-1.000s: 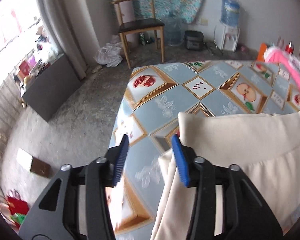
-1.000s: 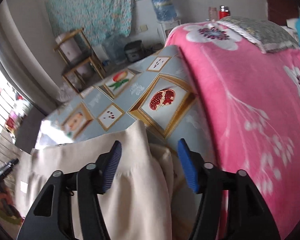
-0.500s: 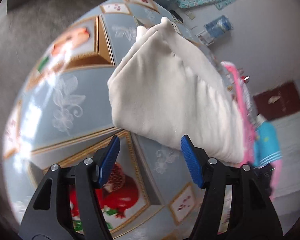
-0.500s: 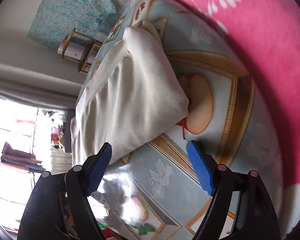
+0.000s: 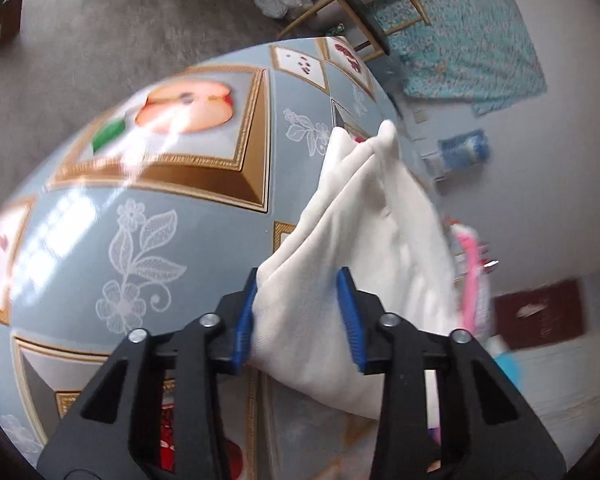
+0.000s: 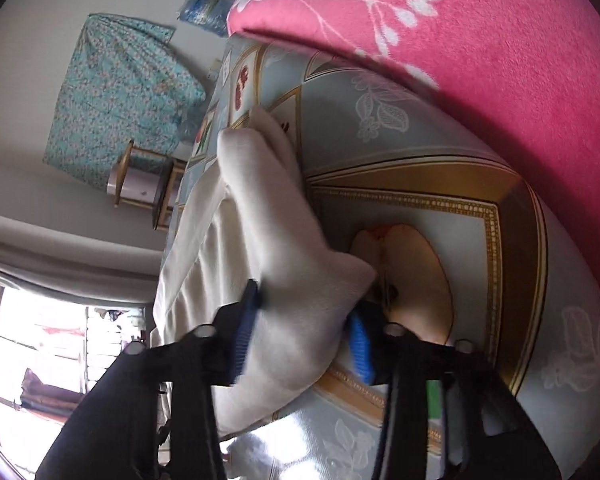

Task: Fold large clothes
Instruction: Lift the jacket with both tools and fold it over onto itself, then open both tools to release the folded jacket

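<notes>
A folded cream garment (image 5: 364,240) lies on a table covered with a blue fruit-print cloth (image 5: 172,216). My left gripper (image 5: 300,320) has its blue pads on either side of the garment's near corner; the jaws are still wide, with thick cloth between them. In the right wrist view the same garment (image 6: 260,216) lies along the table, and my right gripper (image 6: 300,332) straddles its other near corner with cloth filling the gap between the pads.
A pink flowered blanket (image 6: 480,40) lies on the table's far side beside the garment. A wooden chair (image 5: 364,4) stands on the floor beyond the table. A teal cloth (image 6: 116,60) hangs on the wall.
Both grippers have moved forward onto the folded garment. Half a second ago they hovered open short of its edge; now each has a corner of the cloth between its pads.
</notes>
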The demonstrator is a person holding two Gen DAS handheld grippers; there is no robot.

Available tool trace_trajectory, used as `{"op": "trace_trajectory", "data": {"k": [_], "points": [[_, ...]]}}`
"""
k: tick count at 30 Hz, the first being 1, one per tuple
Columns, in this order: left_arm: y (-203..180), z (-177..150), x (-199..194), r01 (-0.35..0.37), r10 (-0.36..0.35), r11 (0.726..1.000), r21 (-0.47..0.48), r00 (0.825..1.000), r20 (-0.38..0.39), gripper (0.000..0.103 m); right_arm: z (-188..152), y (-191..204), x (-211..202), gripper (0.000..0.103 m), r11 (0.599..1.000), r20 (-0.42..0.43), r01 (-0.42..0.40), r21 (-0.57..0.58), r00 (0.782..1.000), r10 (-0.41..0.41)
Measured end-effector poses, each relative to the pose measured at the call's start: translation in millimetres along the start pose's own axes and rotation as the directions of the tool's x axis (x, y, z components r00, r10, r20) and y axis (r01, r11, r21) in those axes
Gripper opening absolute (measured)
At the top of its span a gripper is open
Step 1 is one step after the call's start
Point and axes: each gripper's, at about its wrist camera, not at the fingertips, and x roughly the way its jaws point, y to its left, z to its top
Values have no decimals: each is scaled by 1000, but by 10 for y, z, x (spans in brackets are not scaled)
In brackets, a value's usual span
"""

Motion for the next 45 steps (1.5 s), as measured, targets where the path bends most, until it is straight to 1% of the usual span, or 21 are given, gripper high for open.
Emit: {"op": "trace_trajectory", "data": {"k": [2, 3, 8, 11, 13, 16, 18, 21, 25, 28, 29, 30, 31, 32, 33, 35, 36, 40, 42, 43, 45], "points": [[-170, -20, -18, -78, 76, 991, 109, 997, 18, 33, 6, 25, 18, 35, 1000, 1, 5, -4, 1000, -5], [-209, -62, -26, -97, 96, 986, 137, 995, 16, 34, 18, 21, 10, 35, 1000, -1, 2, -1, 1000, -2], [-20, -78, -254, -25, 26, 999, 43, 999, -26, 47, 56, -33, 7, 35, 999, -40, -27, 27, 999, 28], [83, -104, -359, 18, -17, 999, 28, 999, -42, 48, 56, -31, 18, 36, 999, -57, -29, 20, 998, 30], [153, -155, -359, 49, -49, 999, -1, 995, -82, 48, 54, -36, 10, 37, 999, -67, -31, 18, 997, 32], [215, -178, -231, 84, -91, 995, -62, 988, -121, 48, 41, -28, 4, 45, 999, -89, -42, 14, 995, 43], [213, -167, -141, 110, -122, 989, -102, 985, -124, 48, 7, -13, -20, 50, 999, -97, -41, -3, 995, 40], [179, -110, -30, 119, -135, 983, -139, 985, -108, 47, 16, -19, -10, 51, 999, -100, -46, -2, 994, 45], [69, -93, 39, 81, -91, 989, -127, 993, -76, 45, 45, -31, 34, 51, 998, -81, -63, 8, 995, 64], [-43, -122, 50, -11, 9, 999, -43, 1000, -30, 30, 37, 29, 66, 48, 999, -39, -42, -24, 998, 41], [-114, -146, 41, -49, 49, 999, 12, 999, -7, 28, 30, 46, 74, 39, 999, -24, -20, -43, 1000, 19], [-198, -179, 26, -90, 89, 993, 75, 996, 19, 26, 28, 72, 90, 32, 998, -13, 1, -57, 1000, -2], [-313, -225, -4, -137, 129, 978, 157, 990, 58, 22, 29, 84, 100, 30, 998, -9, 9, -65, 1000, -10], [-420, -274, -52, -180, 161, 955, 237, 982, 100, 18, 32, 110, 92, 26, 997, -9, 24, -79, 1000, -25], [-586, -366, -114, -242, 194, 907, 344, 966, 168, 17, 33, 149, 76, 24, 994, -8, 40, -102, 999, -41], [-797, -514, -261, -314, 207, 829, 463, 941, 267, 14, -1, 323, -17, 22, 977, 16, 80, -199, 997, -78], [-894, -582, -346, -337, 202, 795, 504, 931, 303, 14, -14, 380, -65, 21, 971, 24, 83, -223, 997, -80], [-1033, -696, -752, -327, 143, 755, 568, 928, 344, 13, -110, 524, -363, 21, 955, 30, 59, -291, 998, -52], [-993, -766, -970, -311, 126, 743, 593, 935, 332, 13, -207, 494, -562, 21, 947, 10, 41, -317, 999, -40], [-948, -801, -1064, -300, 125, 740, 602, 941, 315, 13, -254, 453, -646, 21, 946, -2, 35, -322, 999, -38], [-758, -885, -1262, -268, 128, 756, 598, 956, 265, 13, -368, 323, -828, 21, 944, -30, 28, -328, 999, -40]]}}
